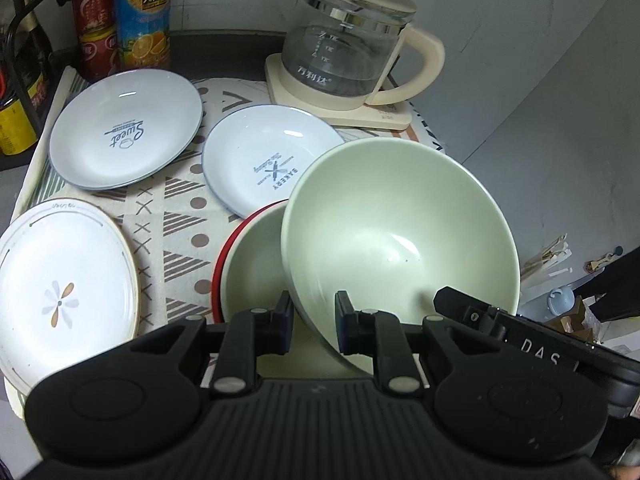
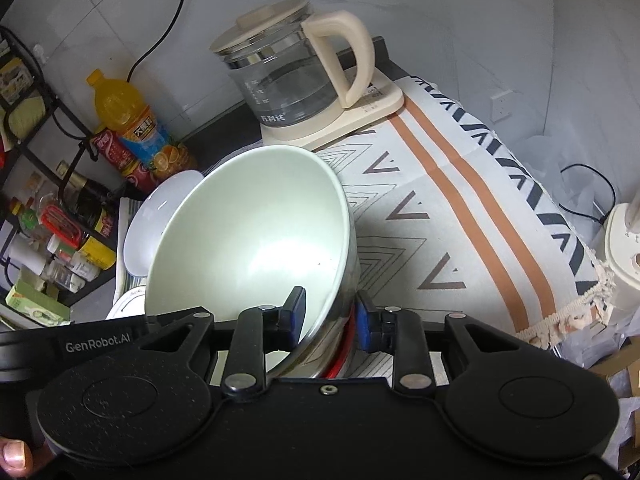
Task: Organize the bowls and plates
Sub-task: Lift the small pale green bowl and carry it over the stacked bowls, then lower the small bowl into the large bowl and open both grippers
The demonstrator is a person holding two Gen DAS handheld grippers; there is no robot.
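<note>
A large pale green bowl (image 1: 400, 232) is tilted above a second green bowl (image 1: 256, 264) that sits in a red dish (image 1: 218, 276). My left gripper (image 1: 314, 326) straddles the tilted bowl's near rim, fingers apart with a gap on each side. My right gripper (image 2: 330, 316) straddles the same bowl (image 2: 256, 240) at its right rim, one pad inside and one outside, also with a gap. Two light blue plates (image 1: 128, 128) (image 1: 272, 164) and a white flower plate (image 1: 64, 292) lie on the patterned cloth (image 1: 176, 208).
A glass kettle (image 1: 348, 52) on a cream base stands at the back. Drink bottles (image 1: 140, 16) and a black wire rack with jars (image 2: 48, 216) are at the left. The cloth's right part (image 2: 460, 216) has orange stripes; a wall is close on the right.
</note>
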